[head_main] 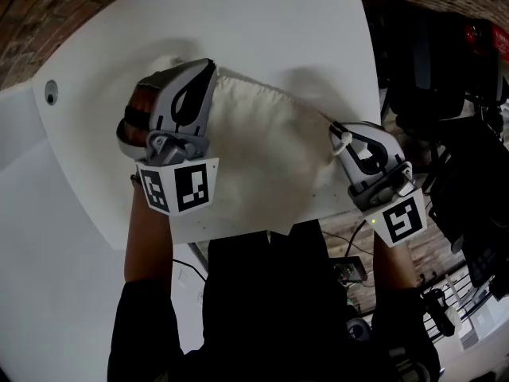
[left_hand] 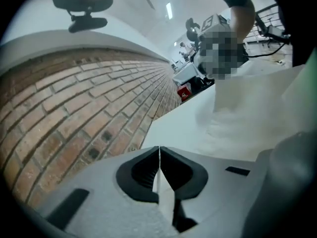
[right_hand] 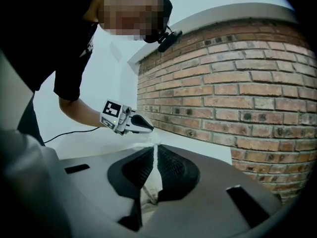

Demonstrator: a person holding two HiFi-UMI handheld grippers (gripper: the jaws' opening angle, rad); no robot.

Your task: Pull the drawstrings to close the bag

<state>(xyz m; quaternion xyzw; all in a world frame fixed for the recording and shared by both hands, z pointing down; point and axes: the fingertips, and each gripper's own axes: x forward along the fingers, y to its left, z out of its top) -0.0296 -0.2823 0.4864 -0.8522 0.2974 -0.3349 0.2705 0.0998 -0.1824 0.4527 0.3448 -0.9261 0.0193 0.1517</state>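
Note:
A cream cloth bag (head_main: 262,157) lies flat on the white table (head_main: 262,22). My left gripper (head_main: 208,66) sits at the bag's upper left corner, shut, with a thin white strip of drawstring pinched between its pads (left_hand: 159,155). My right gripper (head_main: 337,129) is at the bag's right corner. It is shut on the other drawstring (head_main: 318,115), which runs taut from the bag's edge. The cord's knotted end bunches behind the pads (right_hand: 156,152). The right gripper view shows the left gripper (right_hand: 130,123) across the bag. In the left gripper view the bag (left_hand: 252,123) lies to the right.
The table's curved edge is close beside the right gripper, with brick floor (head_main: 32,14) beyond the far edge. Dark chairs and gear (head_main: 445,94) stand at the right. A small round hole (head_main: 52,92) sits in the tabletop at the left. Cables hang below the near edge.

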